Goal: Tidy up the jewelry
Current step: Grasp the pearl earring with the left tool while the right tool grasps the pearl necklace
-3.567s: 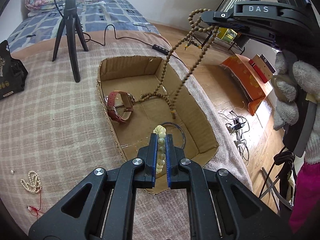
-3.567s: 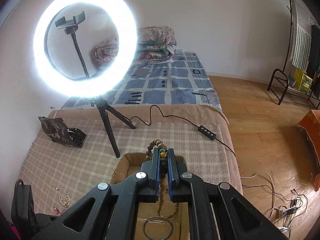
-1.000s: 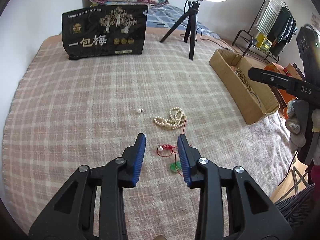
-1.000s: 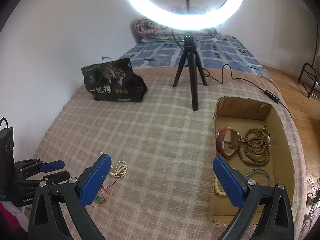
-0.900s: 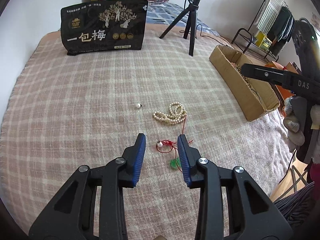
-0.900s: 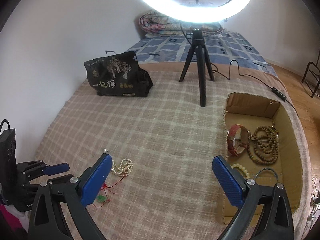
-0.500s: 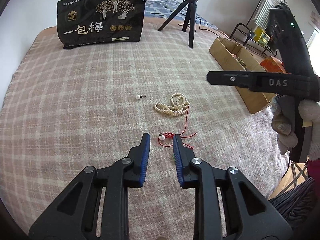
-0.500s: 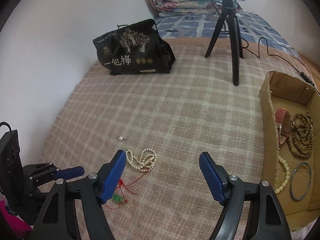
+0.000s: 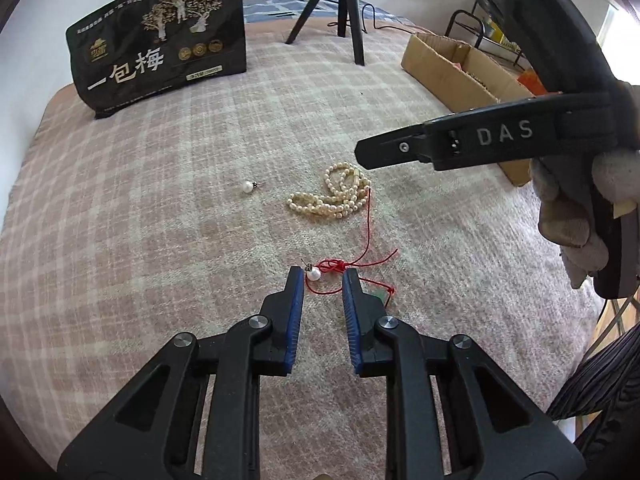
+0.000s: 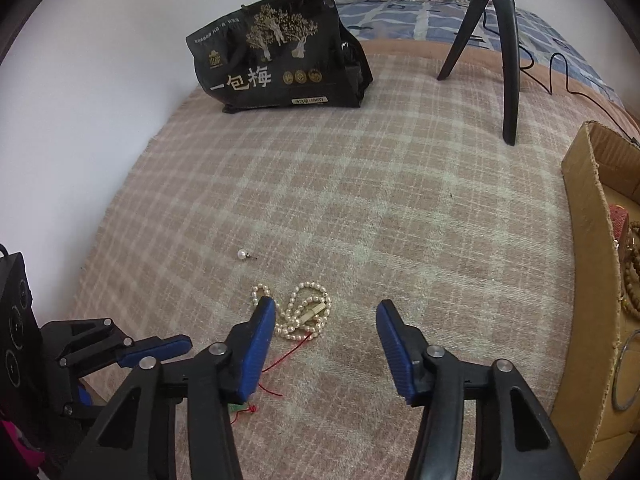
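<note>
A pearl necklace (image 9: 334, 194) lies coiled on the plaid blanket; it also shows in the right wrist view (image 10: 304, 312). A red cord (image 9: 366, 240) runs from it to a knot and a green pendant (image 9: 382, 294). A pearl earring (image 9: 313, 273) lies between the tips of my open left gripper (image 9: 319, 276). A second pearl earring (image 9: 249, 187) lies further left, also seen in the right wrist view (image 10: 243, 255). My right gripper (image 10: 326, 310) is open wide just above the necklace. The cardboard box (image 10: 592, 248) holds a watch and bead strings.
A black snack bag (image 9: 160, 40) stands at the back of the blanket. A tripod (image 10: 508, 40) stands at the back right with a cable (image 10: 560, 84) behind it. The blanket's edge drops off at the left and right.
Both grippers have left the box and moved across the blanket to the loose jewelry. The left jaws have narrowed around the pearl earring; the right gripper has come down over the necklace.
</note>
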Available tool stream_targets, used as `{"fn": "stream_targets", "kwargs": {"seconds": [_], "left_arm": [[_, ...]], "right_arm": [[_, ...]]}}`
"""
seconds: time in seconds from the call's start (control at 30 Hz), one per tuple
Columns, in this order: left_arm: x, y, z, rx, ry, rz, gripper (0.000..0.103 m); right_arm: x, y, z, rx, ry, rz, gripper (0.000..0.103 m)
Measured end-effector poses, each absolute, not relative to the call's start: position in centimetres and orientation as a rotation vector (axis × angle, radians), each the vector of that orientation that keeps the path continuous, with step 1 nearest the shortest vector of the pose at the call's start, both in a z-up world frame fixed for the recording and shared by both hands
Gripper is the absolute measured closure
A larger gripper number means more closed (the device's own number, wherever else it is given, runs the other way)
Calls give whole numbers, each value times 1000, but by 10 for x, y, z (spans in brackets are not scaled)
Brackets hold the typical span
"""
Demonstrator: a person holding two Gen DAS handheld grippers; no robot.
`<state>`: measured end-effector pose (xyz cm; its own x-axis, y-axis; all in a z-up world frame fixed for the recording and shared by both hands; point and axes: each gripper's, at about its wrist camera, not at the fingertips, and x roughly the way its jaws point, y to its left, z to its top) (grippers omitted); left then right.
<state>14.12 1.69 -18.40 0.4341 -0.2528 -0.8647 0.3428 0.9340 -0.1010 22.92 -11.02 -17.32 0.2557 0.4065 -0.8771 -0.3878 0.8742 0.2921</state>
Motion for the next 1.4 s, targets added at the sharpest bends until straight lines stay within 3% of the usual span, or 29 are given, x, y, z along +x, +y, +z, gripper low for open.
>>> {"fn": "stream_targets", "kwargs": {"seconds": [0.6,0.97,1.4], "left_arm": [[149,15,-198,121,1074,-366,84],[153,13,-209,138,1084,-364,94],[154,21,-207,92,1081,-347,95]], "right_arm": [[236,-89,-192,0,1229,559,58],[237,-78,-199,-23,1231,564,61],[232,-66,-204,-143,1196,573,64]]}}
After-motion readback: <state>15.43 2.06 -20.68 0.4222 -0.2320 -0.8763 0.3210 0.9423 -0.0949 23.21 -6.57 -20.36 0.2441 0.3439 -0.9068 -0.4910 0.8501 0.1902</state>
